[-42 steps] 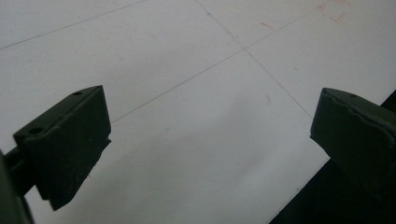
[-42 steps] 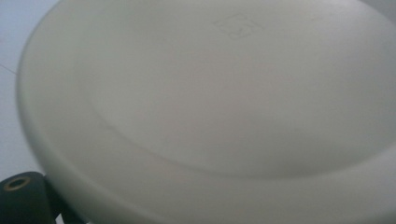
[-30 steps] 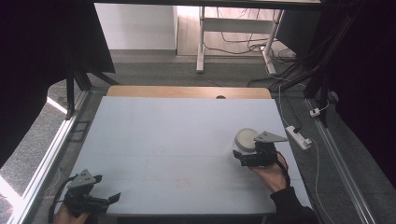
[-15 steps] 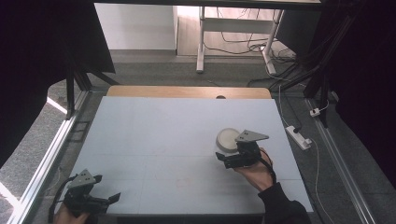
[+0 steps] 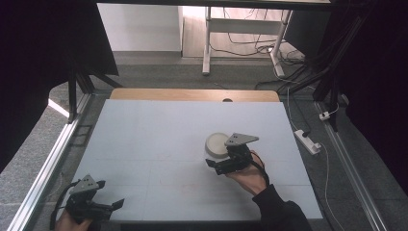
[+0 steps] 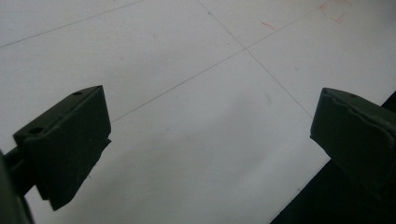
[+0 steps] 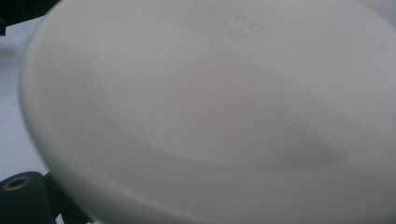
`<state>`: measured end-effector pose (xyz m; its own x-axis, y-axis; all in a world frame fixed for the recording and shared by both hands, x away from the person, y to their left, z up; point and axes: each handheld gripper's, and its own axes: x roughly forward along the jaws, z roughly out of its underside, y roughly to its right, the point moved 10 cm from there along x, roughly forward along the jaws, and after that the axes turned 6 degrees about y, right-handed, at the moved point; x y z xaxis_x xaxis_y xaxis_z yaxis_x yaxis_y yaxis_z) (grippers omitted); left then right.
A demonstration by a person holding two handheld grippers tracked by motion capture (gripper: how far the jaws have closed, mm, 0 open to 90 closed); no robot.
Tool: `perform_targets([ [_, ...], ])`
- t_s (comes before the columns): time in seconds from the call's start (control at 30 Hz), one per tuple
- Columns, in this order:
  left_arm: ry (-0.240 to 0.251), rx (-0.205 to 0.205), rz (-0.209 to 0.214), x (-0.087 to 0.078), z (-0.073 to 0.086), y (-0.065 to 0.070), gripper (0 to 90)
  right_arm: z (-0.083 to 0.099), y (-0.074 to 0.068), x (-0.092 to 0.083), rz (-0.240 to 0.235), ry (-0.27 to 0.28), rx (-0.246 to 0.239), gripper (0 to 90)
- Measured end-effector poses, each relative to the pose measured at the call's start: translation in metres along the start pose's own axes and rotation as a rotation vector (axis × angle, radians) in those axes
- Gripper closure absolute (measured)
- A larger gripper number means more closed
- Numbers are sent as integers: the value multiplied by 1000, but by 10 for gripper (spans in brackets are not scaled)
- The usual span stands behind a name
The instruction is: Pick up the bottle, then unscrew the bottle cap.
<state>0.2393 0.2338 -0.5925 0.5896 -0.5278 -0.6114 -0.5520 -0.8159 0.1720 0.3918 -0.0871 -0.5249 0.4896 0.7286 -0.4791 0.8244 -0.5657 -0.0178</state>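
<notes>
High view: my right gripper (image 5: 214,162) grips the white bowl (image 5: 217,145) at mid-table (image 5: 159,130); left gripper (image 5: 115,204) at near-left corner. Left gripper view: jaws spread over bare table. Right gripper view: bowl (image 7: 210,112) close up, clamped.

Fixed high view down over the table (image 5: 159,130); both tool cameras close above that same surface.

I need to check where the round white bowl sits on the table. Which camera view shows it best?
The high view: the round white bowl appears whole on the pale grey table, right of centre, at the right gripper. The right gripper view shows its white surface very close, cropped. The left gripper view looks at table.
</notes>
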Motion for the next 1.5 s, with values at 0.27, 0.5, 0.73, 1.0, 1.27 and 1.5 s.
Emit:
perform_targets([
  [0.27, -2, 5, 1, 0, 0, 0, 0, -8, -15, 15, -39, -6, -24, 65],
  [0.5, -2, 7, 2, 0, 0, 0, 0, -11, -26, 27, -65, -27, -52, 65],
  [0.73, -3, 7, 2, 0, 0, 0, 0, -15, -36, 36, -83, -33, -72, 65],
  [1.0, -4, 7, 1, 0, 0, 0, 0, -17, -52, 44, -114, -38, -98, 65],
  [1.27, -7, 16, 1, 1, 0, 1, 3, -15, -57, 44, -122, -45, -111, 65],
  [1.5, 0, -5, 11, 0, 0, 0, 0, -15, -58, 43, -126, -41, -117, 65],
])
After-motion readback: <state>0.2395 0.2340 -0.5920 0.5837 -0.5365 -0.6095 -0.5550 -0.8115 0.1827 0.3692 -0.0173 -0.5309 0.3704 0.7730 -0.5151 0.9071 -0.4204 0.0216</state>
